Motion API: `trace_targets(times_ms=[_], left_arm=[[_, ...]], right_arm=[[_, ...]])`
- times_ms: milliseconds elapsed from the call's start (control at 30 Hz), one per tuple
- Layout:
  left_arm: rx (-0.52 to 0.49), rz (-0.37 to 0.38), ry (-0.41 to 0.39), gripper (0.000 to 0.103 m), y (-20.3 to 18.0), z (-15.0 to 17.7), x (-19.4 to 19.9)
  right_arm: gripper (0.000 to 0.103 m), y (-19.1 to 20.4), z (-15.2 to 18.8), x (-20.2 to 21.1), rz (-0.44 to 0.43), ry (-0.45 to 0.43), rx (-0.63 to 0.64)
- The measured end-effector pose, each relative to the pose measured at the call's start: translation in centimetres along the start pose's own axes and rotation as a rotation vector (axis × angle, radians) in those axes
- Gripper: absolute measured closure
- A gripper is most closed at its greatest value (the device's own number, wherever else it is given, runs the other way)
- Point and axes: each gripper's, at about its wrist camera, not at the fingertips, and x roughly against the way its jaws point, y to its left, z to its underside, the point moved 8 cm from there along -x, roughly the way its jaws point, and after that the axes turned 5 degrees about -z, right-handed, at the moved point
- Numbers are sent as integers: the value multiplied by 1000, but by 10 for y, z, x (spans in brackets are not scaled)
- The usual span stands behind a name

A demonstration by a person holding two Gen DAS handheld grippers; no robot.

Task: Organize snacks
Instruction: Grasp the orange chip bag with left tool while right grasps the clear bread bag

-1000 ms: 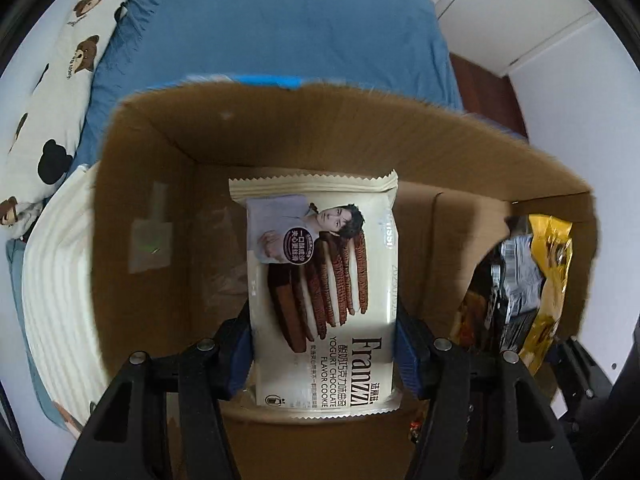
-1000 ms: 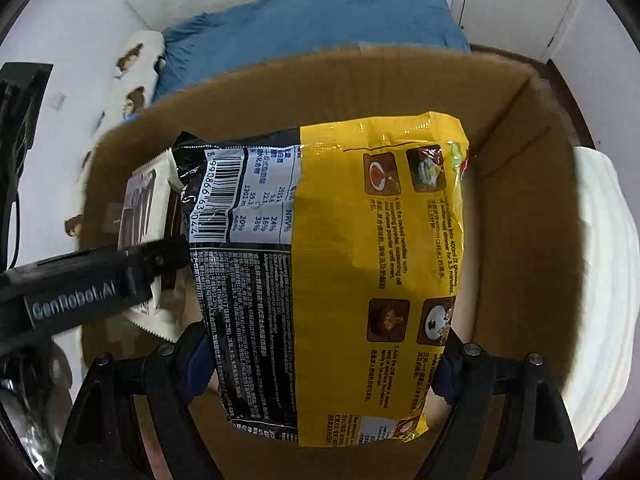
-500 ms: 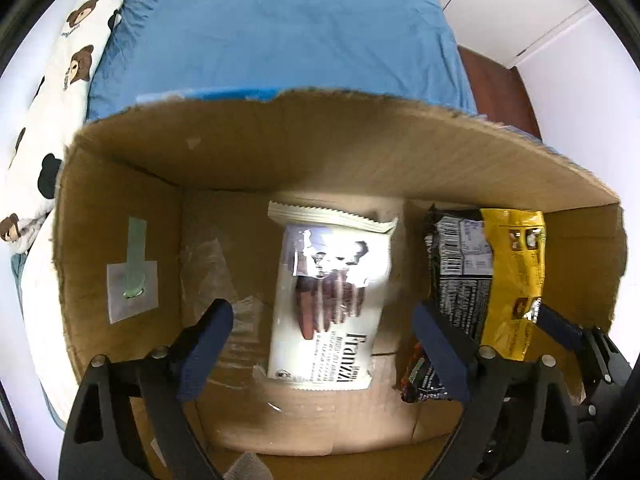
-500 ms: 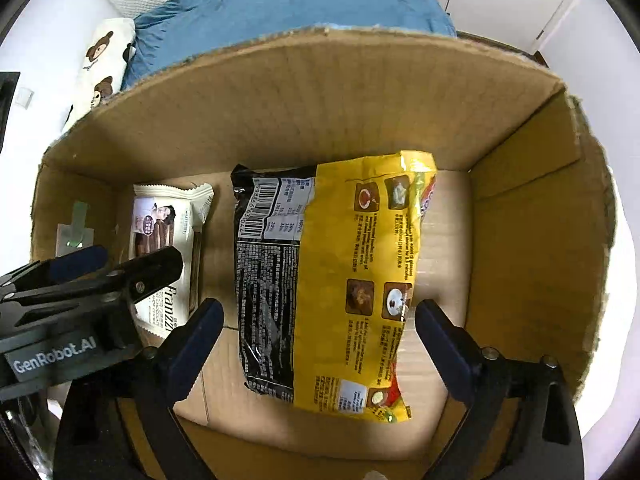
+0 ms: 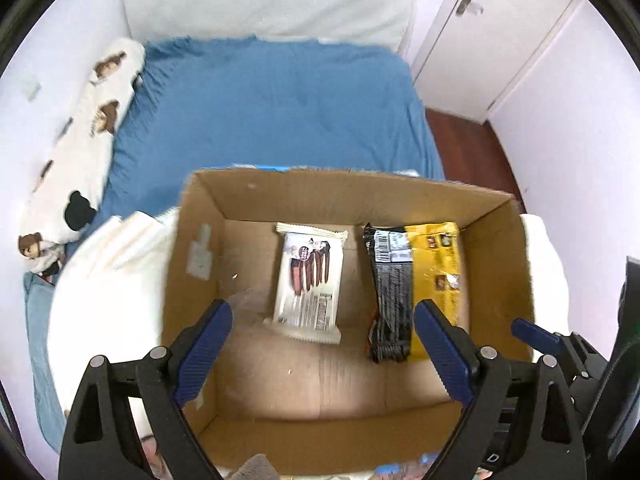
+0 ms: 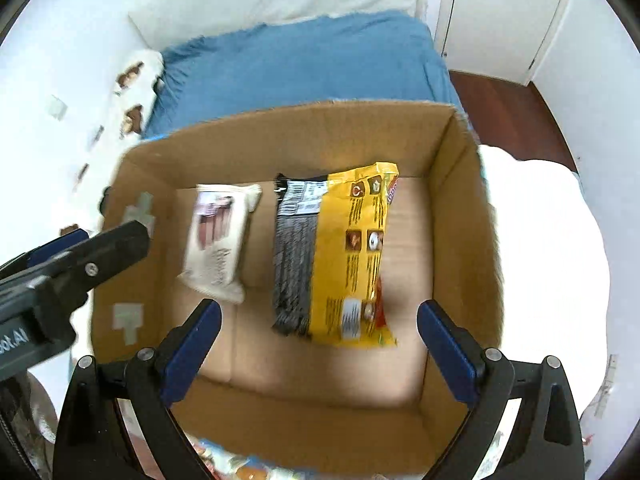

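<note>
A cardboard box [image 5: 304, 188] [image 6: 304, 140] stands open in front of a bed. On its floor lie a white cookie pack [image 5: 310, 280] [image 6: 218, 236] and, to its right, a yellow and black noodle pack [image 5: 416, 284] [image 6: 340, 252]. My left gripper [image 5: 322, 336] hangs open above the box, nothing between its blue pads. My right gripper [image 6: 318, 336] is likewise open and empty above the box. One finger of the right gripper shows at the lower right of the left wrist view, and the left gripper's black arm [image 6: 72, 260] shows at the left of the right wrist view.
A bed with a blue sheet [image 5: 272, 112] lies behind the box, with a bear-print pillow [image 5: 80, 168] on its left. White cushions [image 5: 108, 280] [image 6: 548, 248] flank the box. A white door [image 5: 492, 36] and dark wood floor [image 5: 472, 152] lie at the right. Colourful packets [image 6: 240, 464] peek out below the box's near wall.
Both grippers let go of their packs, which now lie on the box floor. Both have opened wide and risen away from the box, so more of the room shows.
</note>
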Motion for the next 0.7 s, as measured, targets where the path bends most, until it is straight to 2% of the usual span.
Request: trace_targets(times_ms=[167,333,500,567,700], left_arm=[[6,-16,-91,10,7,36,55],[10,-48,-104,10,16,90,72],[48,-91,-38,10,36,164,54],[69,-104,15,10,45,194,35],[132,-127,126,10,69,246,-2]], right_arm=[[3,13,28,47,-36,-86,-14],[3,20,88,72,-60,-112,-25],[3,16,151,34,-44,-60,-54],[3,8,174,13,-31,-14,-79],[3,-13,199,-33,-39,58,-179]])
